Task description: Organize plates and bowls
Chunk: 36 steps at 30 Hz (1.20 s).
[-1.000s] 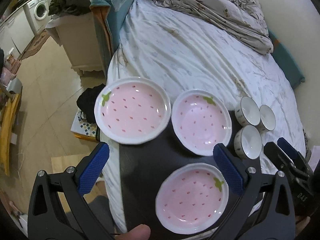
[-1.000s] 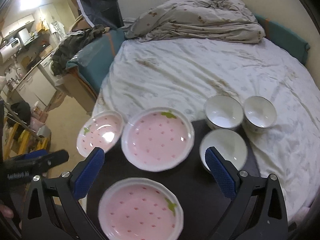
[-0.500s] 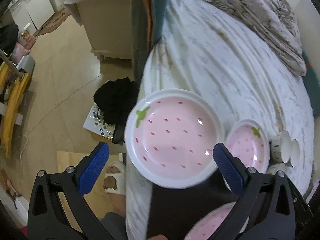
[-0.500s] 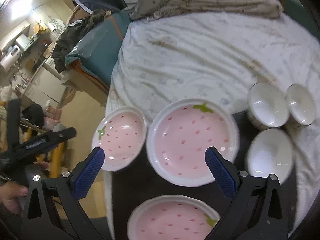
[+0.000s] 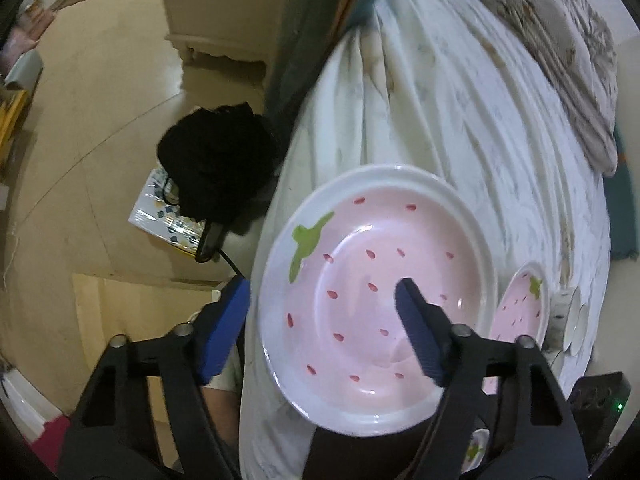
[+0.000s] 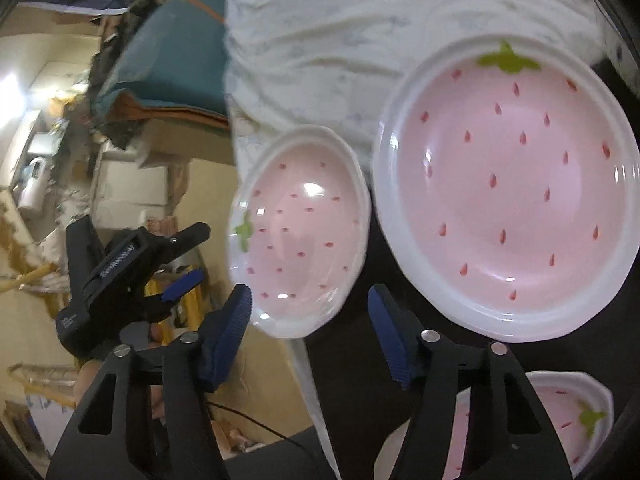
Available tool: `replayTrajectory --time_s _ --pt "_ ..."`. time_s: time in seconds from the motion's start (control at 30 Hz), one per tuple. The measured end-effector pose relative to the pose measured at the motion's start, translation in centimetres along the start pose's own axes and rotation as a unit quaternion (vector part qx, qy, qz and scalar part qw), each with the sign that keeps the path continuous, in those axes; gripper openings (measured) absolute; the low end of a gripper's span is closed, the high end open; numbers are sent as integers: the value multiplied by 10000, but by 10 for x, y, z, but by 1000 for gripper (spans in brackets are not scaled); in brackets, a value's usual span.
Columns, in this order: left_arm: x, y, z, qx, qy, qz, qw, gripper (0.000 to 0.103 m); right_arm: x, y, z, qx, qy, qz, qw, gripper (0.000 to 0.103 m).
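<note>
A pink strawberry plate [image 5: 360, 320] with a white rim lies at the bed's left edge. My left gripper [image 5: 322, 284] straddles its left rim, one pad over the pink inside and one outside; its jaws are closing and the pads do not press. The right wrist view shows the same plate [image 6: 298, 232], with its near rim between the closing fingers of my right gripper [image 6: 309, 294], no pad visibly pressing. The left gripper [image 6: 120, 272] hangs just left of it there. A second plate [image 6: 504, 192] lies to the right and a third [image 6: 540, 432] nearer. White bowls [image 5: 572, 320] show edge-on.
The plates rest on a dark board [image 6: 360, 380] over a white bedsheet [image 5: 460, 120]. A rumpled duvet [image 5: 560, 40] lies further back. Left of the bed, on the wooden floor [image 5: 80, 160], are a black bag [image 5: 216, 168] and a patterned box [image 5: 160, 216].
Both grippers came down and in toward the left plate, which now fills much more of each view. Both pairs of jaws have narrowed from wide open.
</note>
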State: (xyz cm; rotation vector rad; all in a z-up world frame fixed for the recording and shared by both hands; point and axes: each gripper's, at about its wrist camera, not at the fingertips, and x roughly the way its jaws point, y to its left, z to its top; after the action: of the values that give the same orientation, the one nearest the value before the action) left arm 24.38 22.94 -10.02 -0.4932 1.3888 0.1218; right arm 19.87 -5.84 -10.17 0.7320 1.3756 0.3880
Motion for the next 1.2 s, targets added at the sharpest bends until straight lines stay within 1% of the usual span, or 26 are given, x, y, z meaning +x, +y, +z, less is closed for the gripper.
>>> replayTrajectory --time_s 0.03,0.07,0.1,0.13,0.17,0.23,0.27,0.33,0.37,0.43,0.47,0.7,0.87,0.9,0.93,0.97,1.0,1.03,1.07,1.2 --pt "2 1 1 -9 20 14 10000 66 4 -3 0 85 9 20 10000 59" --pt "5 2 2 -22 39 -2 10000 65 9 -6 0 166 32 40 9998 54" --pt "8 3 4 -27 56 -13 10000 63 15 -8 0 238 77 46 9997 53" --pt "10 5 6 -47 65 -3 10000 60 19 -10 0 253 95 49 9996 49" --pt "12 7 7 -65 76 -20 9999 59 23 -11 0 267 124 72 9995 45" --pt "19 10 10 -103 192 -95 9997 58 29 -13 0 277 138 72 9995 42" --pt "22 11 12 -101 240 -92 9996 53 32 -13 1 277 131 68 9995 41" --pt "28 14 13 -156 293 4 9994 47 36 -14 2 322 105 96 9994 39" --pt "29 15 14 -178 320 6 9993 45 39 -14 3 337 114 107 9993 37" --pt "33 17 14 -206 400 32 9990 42 42 -15 1 364 119 70 9992 36" --pt "35 19 14 -225 461 52 9987 41 45 -15 3 385 133 65 9991 36" --pt "38 20 13 -174 395 -13 9991 41 49 -11 7 374 65 -107 9992 35" --pt "36 14 9 35 295 85 9995 40 55 -3 5 270 -45 -357 9990 34" --pt "35 14 9 45 306 62 9995 40 55 -2 5 219 -70 -422 9988 32" --pt "34 14 8 34 319 21 9995 38 55 -3 4 194 -84 -471 9987 27" --pt "33 15 7 7 306 -18 9995 36 54 -4 4 163 -123 -510 9985 18" --pt "31 16 6 -29 308 -71 9995 34 51 -3 3 62 -199 -540 9983 15" --pt "29 17 6 -59 305 -128 9994 31 48 -2 3 -40 -256 -510 9984 13" --pt "26 18 5 -68 290 -191 9994 30 45 -2 3 -132 -299 -474 9983 13" --pt "15 15 0 2 188 -401 9990 30 37 -2 5 -256 -305 -437 9983 14"
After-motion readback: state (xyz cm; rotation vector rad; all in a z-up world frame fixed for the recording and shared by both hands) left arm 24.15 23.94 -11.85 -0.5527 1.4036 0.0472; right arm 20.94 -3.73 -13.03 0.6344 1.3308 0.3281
